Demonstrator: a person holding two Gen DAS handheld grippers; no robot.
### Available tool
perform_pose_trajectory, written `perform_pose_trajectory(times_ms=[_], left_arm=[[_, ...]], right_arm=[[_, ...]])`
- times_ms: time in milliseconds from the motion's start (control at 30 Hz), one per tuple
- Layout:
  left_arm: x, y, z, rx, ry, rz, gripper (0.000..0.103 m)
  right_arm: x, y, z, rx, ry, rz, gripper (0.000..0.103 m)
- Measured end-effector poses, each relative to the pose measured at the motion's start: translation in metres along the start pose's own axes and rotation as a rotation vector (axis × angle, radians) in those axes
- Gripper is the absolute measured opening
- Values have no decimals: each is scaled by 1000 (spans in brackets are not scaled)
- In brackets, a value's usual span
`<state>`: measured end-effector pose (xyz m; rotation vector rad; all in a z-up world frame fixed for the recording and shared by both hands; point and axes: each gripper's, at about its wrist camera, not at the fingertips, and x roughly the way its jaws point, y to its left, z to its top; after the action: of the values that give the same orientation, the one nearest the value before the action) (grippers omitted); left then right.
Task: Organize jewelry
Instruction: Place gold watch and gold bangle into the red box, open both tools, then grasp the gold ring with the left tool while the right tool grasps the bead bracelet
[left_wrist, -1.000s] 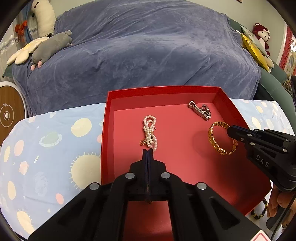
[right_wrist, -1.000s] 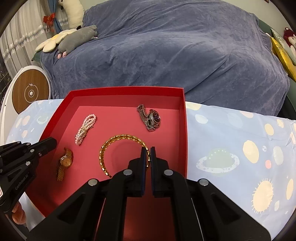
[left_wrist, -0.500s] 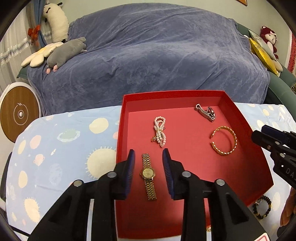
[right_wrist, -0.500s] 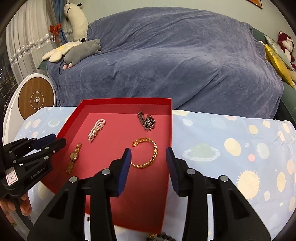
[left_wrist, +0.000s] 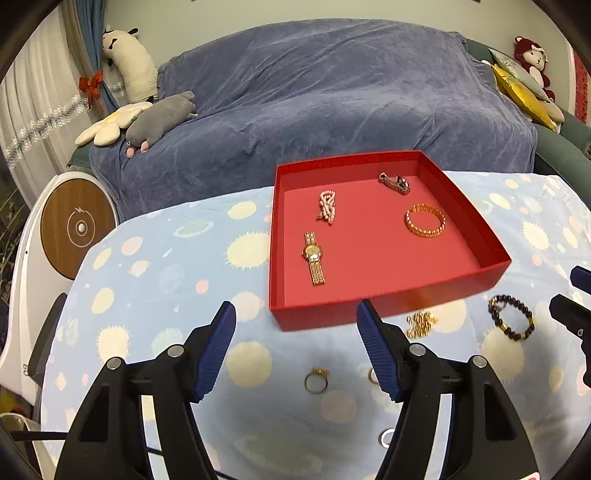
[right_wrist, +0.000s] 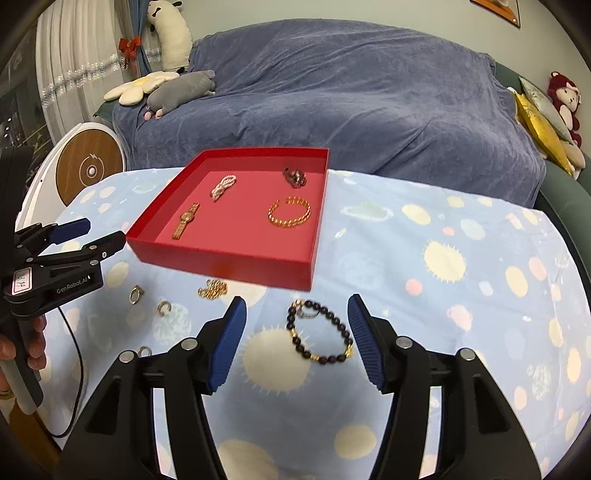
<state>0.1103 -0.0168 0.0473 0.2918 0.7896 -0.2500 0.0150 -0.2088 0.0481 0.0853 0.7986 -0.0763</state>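
Blue sofa cover (left_wrist: 332, 92) fills the back, and the planet-print cloth (left_wrist: 147, 295) carries the red tray (left_wrist: 491, 273). In the tray lie the gold bangle (left_wrist: 425, 220), gold watch (left_wrist: 314, 256), pearl bracelet (left_wrist: 327, 206) and dark watch (left_wrist: 394, 181), all apart. Left gripper (left_wrist: 295, 317) and right gripper (right_wrist: 295, 314): jaws opening, nothing between the pads. On the cloth near the tray's front wall: dark bead bracelet (right_wrist: 319, 334), gold chain (right_wrist: 212, 288), rings (left_wrist: 316, 380).
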Motion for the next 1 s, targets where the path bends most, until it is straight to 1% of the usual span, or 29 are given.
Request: perform_pose_trajectory(times_ms=[100, 167, 233, 300, 367, 433, 700, 833, 1000], left_arm=[[-2, 2, -19, -11, 42, -17, 67], [-2, 1, -31, -19, 53, -14, 67], [1, 0, -40, -21, 54, -4, 67], [4, 0, -49, -44, 65, -3, 67], [12, 3, -55, -53, 95, -22, 67], [16, 4, -61, -48, 107, -19, 67], [20, 14, -64, -58, 110, -38, 67], [25, 23, -65, -70, 117, -44, 67], [27, 32, -69, -80, 120, -57, 67]], right_arm=[[-4, 0, -14, 32, 10, 17, 55], [-4, 0, -21, 41, 15, 15, 55], [-2, 1, -25, 34, 7, -13, 55], [-1, -1, -31, 34, 0, -38, 56], [5, -6, -32, 45, 11, -42, 57], [11, -11, -33, 49, 23, -55, 57], [38, -22, -34, 81, 84, -42, 56], [48, -21, -31, 68, 88, -59, 56], [58, -30, -27, 93, 100, -75, 54]])
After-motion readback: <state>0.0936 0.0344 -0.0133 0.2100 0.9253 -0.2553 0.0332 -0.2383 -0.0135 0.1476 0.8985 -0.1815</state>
